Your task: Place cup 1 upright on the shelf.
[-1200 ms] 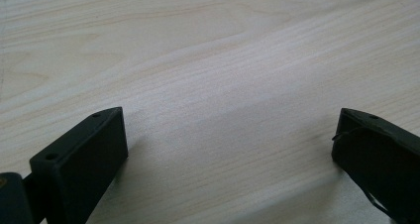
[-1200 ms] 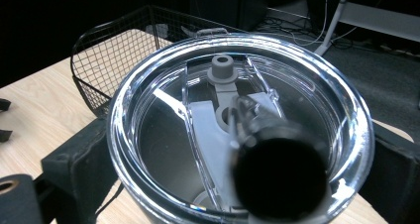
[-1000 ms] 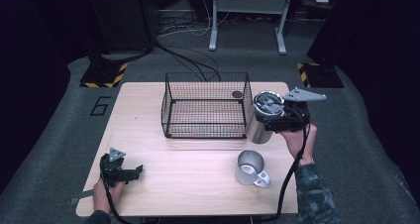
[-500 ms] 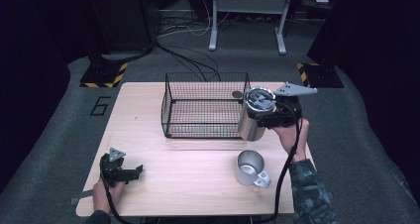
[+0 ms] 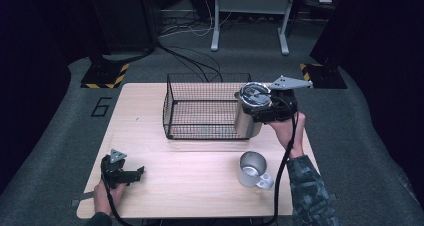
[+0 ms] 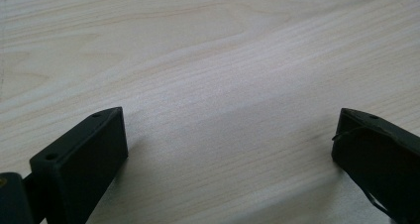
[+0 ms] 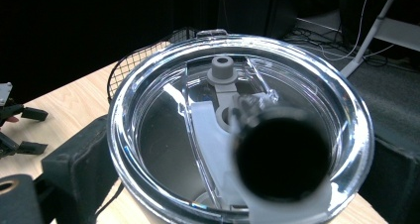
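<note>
Gripping lidded tumbler (image 5: 250, 111) in right tongs (image 5: 265, 111) beside wire basket (image 5: 200, 111); mug (image 5: 251, 168) nearby; left tongs (image 5: 131, 175) wide.

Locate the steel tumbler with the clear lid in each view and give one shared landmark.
High view: steel tumbler with the clear lid, right of centre, held beside the black wire basket.
Right gripper view: its lid across the centre.
Left gripper view: bare wooden table.
Shared landmark: the table.
</note>
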`<action>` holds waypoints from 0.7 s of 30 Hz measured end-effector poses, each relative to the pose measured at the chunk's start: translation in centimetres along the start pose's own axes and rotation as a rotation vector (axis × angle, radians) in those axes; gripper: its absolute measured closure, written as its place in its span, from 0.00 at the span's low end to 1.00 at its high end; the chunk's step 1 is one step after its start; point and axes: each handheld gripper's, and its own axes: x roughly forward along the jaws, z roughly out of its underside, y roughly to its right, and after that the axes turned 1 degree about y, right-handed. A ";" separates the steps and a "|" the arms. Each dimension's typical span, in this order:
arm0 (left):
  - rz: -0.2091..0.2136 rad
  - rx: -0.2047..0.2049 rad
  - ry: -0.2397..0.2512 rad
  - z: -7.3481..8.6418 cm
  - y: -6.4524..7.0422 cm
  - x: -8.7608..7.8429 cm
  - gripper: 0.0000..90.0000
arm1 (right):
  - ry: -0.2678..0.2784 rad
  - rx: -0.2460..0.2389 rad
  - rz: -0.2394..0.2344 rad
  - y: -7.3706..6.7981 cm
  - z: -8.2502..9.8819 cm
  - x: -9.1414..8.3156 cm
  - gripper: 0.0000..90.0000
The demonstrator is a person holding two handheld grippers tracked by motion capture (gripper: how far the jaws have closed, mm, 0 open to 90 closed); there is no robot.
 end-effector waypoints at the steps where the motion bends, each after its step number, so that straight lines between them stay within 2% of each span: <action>1: 0.002 0.002 -0.007 0.0 0.0 0.0 0.01 | -0.001 0.002 0.002 -0.1 -0.1 0.1 0.04; 3: -0.003 -0.002 0.011 0.0 0.0 0.1 0.01 | -0.001 -0.003 -0.007 -0.1 -0.3 0.4 0.04; 21: -0.004 0.001 0.010 0.0 0.0 0.1 0.01 | -0.009 -0.007 -0.012 0.1 -1.6 2.6 0.04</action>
